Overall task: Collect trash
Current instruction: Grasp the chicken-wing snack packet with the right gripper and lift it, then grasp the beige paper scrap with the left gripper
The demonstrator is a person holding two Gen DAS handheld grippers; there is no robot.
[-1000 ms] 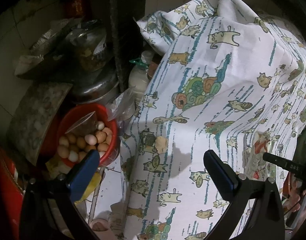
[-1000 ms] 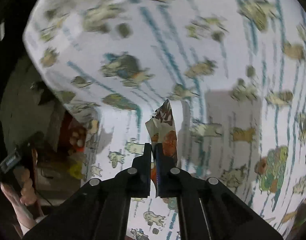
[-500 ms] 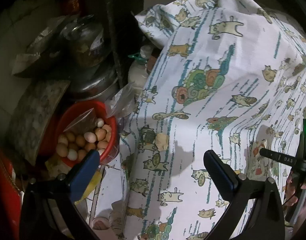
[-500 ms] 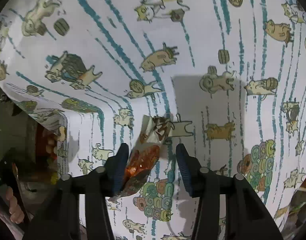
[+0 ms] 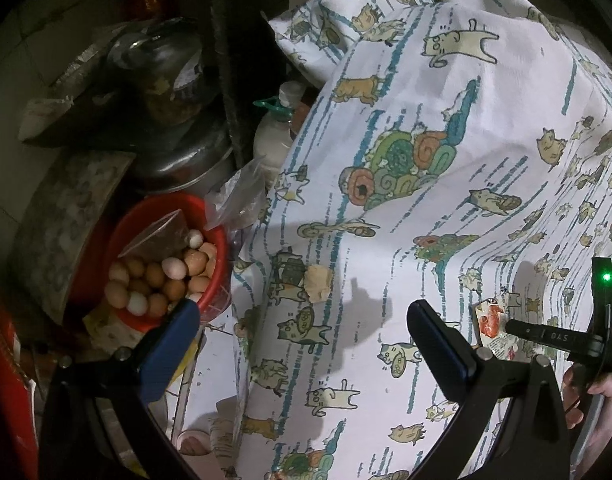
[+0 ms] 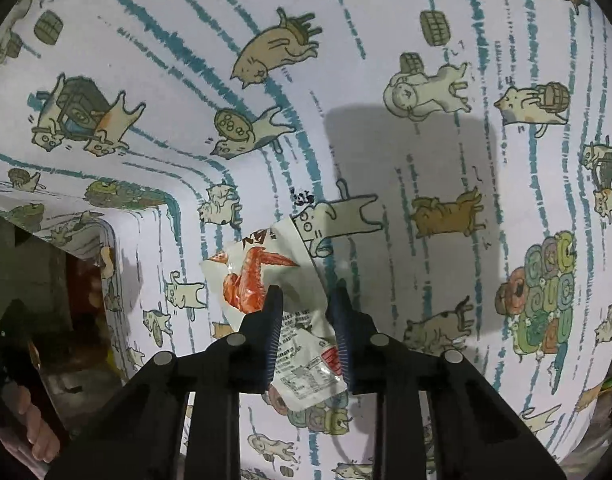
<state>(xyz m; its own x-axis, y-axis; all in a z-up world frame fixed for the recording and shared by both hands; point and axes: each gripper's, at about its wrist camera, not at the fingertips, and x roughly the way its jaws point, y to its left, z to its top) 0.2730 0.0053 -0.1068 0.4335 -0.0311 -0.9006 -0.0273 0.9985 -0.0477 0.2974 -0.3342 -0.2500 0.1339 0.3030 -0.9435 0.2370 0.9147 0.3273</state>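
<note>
White wrapper [image 6: 290, 280] flat on cloth [image 6: 426, 80] | right gripper [image 6: 306, 300] closing astride it, pads clear | left gripper [image 5: 302, 336] wide, empty | eggs [image 5: 158, 276] at 9 o'clock

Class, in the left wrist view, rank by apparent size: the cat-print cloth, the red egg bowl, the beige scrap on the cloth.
1. cat-print cloth, largest by far.
2. red egg bowl.
3. beige scrap, smallest.
Fisheye nearness affects how big each looks, but not this order.
</note>
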